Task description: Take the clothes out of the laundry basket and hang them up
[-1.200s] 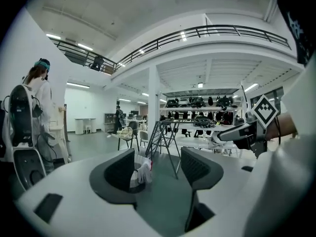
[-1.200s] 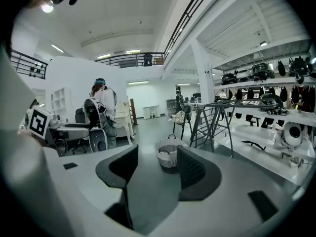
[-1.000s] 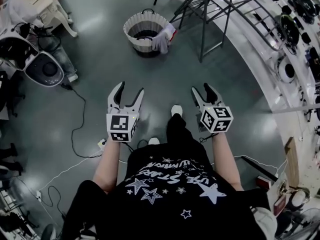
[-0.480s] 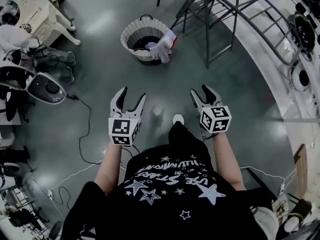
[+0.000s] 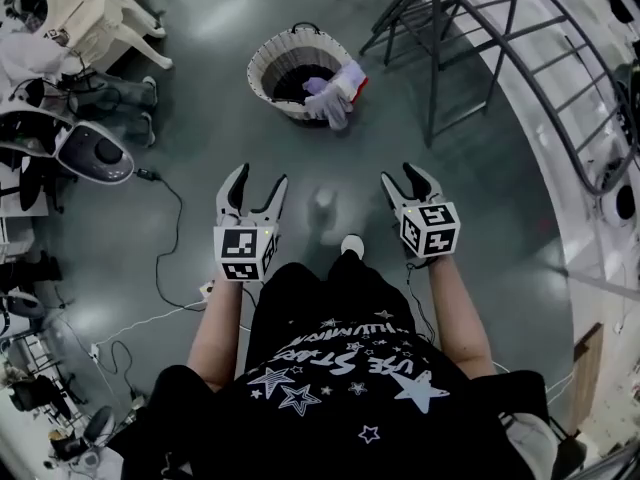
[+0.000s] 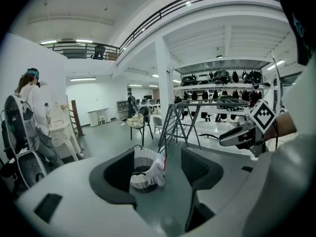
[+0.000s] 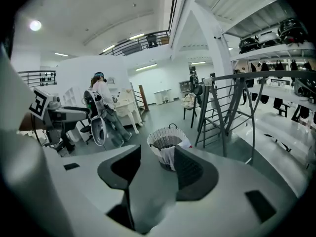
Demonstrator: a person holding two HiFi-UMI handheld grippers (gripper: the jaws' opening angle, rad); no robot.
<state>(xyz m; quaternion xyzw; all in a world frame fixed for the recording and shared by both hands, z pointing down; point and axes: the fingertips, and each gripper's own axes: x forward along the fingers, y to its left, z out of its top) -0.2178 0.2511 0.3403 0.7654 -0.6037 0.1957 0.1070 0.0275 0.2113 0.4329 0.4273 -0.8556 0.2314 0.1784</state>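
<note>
A round white slatted laundry basket (image 5: 272, 56) stands on the grey floor ahead of me. A white garment with a red edge (image 5: 334, 92) hangs over its right rim. Both grippers are held out at waist height, well short of the basket. My left gripper (image 5: 258, 180) is open and empty. In the left gripper view the basket (image 6: 140, 158) and the garment (image 6: 157, 171) show far off between its jaws. My right gripper (image 5: 402, 176) is open and empty; its jaws have just closed a little. The right gripper view frames the basket (image 7: 165, 138) the same way.
A dark metal drying rack (image 5: 434, 38) stands right of the basket. At the left are a white rounded machine (image 5: 92, 152), white chairs (image 5: 96, 10), floor cables (image 5: 166, 268) and a person (image 7: 101, 98). Shelving curves along the right (image 5: 600, 118).
The person holding the grippers has walked forward towards the basket and carried both along. The rack and the machine have shifted in view. Both grippers stay empty.
</note>
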